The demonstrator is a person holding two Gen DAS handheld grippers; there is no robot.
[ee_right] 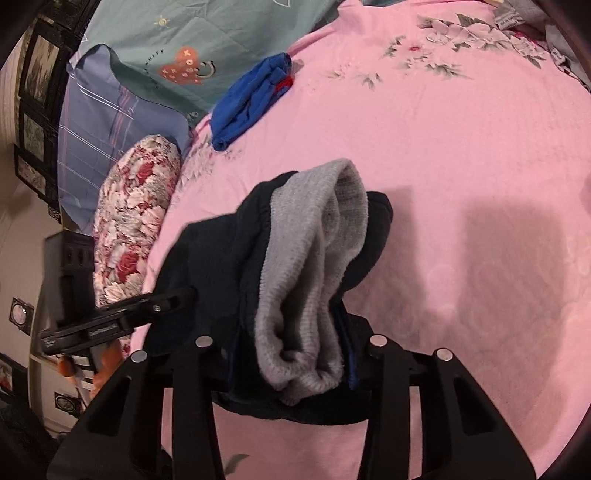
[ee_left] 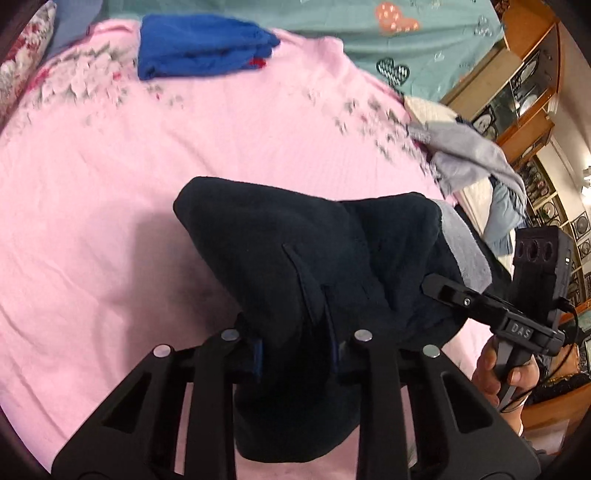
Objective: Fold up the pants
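Covering the bed, a pink floral bedspread (ee_left: 110, 192) carries folded blue clothing (ee_left: 199, 44) near teal bedding (ee_right: 207, 33). Both the left gripper (ee_left: 295, 350) and right gripper (ee_right: 291, 354) clamp the dark pants (ee_left: 295, 236), lifted above it. Only the right view shows their grey lining (ee_right: 314, 236) and a floral pillow (ee_right: 133, 218); the left shows wooden shelves (ee_left: 524, 81).

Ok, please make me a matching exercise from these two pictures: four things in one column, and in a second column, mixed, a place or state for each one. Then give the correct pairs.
Things:
1. dark pants
2. blue garment
3. flowered pillow
4. grey garment

Places or states:
A. folded, lying at the far end of the pink bedspread
B. lifted off the bed, held by the left gripper and the right gripper
C. crumpled in a pile at the edge of the bed
D. lying along the side of the bed, beside the pink bedspread

Pairs: 1-B, 2-A, 3-D, 4-C
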